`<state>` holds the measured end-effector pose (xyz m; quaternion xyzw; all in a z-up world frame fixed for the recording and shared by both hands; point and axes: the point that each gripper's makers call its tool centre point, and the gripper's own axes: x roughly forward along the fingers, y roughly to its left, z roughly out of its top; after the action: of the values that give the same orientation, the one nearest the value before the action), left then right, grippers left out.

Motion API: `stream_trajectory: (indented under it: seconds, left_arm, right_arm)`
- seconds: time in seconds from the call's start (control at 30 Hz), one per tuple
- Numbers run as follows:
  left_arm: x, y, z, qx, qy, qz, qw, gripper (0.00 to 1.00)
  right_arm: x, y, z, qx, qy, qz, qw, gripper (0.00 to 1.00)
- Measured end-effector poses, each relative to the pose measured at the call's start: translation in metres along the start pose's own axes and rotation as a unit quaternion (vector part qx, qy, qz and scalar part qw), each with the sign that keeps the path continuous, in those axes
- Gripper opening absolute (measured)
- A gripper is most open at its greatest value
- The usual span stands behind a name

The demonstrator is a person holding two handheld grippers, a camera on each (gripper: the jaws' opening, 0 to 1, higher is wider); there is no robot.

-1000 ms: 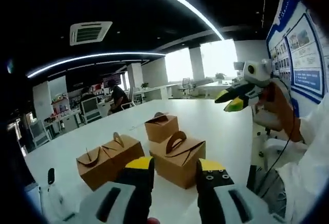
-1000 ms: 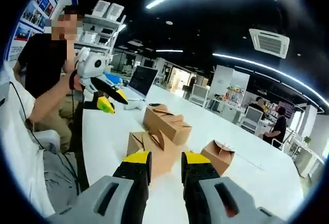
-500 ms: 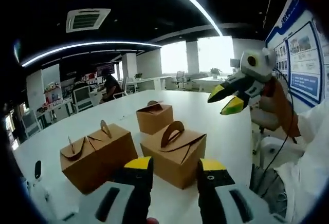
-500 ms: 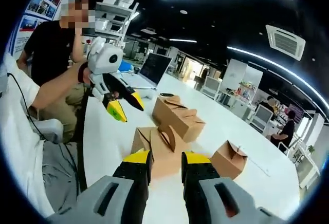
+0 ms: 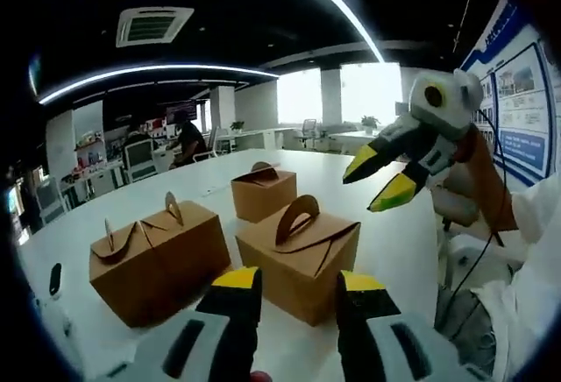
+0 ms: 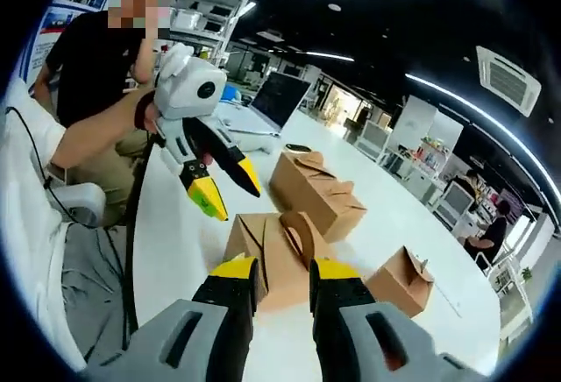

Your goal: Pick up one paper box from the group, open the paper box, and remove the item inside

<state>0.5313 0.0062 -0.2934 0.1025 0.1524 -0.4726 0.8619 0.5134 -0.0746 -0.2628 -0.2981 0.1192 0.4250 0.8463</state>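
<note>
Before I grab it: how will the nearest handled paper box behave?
The nearest box is thin kraft card, so probably light and crushable under the jaws. Its arched handle looks floppy. On the smooth white table it would likely slide when pushed.

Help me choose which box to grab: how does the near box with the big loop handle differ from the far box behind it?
The near box looks larger and sits right ahead of the left gripper; the far box looks smaller and lies further back on the table. The near box's handle stands tall as an open loop; the far box's is low. Both are closed brown paper boxes.
</note>
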Motion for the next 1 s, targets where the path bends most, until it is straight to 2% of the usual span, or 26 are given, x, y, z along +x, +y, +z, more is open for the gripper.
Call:
stream_trajectory:
  seconds: [0.2, 0.33, 0.67, 0.9, 1.0]
  left_arm:
    - [0.001, -0.007, 0.01, 0.007, -0.023, -0.009, 0.9997, 0.35]
    - [0.005, -0.013, 0.007, 0.018, -0.014, -0.017, 0.9996, 0.35]
    - [0.011, -0.023, 0.007, 0.025, -0.016, -0.031, 0.9991, 0.35]
    - [0.015, -0.024, 0.004, 0.02, -0.009, -0.037, 0.9991, 0.35]
    - [0.015, -0.025, 0.003, 0.001, -0.012, -0.043, 0.999, 0.36]
  right_arm:
    - [0.012, 0.003, 0.002, -0.014, 0.013, 0.008, 0.9998, 0.25]
    - [0.017, 0.004, 0.001, -0.016, 0.017, 0.012, 0.9996, 0.25]
    - [0.027, 0.006, -0.003, -0.038, 0.037, 0.012, 0.9985, 0.25]
    - [0.032, 0.007, -0.004, -0.049, 0.045, 0.009, 0.9978, 0.25]
    - [0.033, 0.007, -0.004, -0.055, 0.047, 0.006, 0.9974, 0.25]
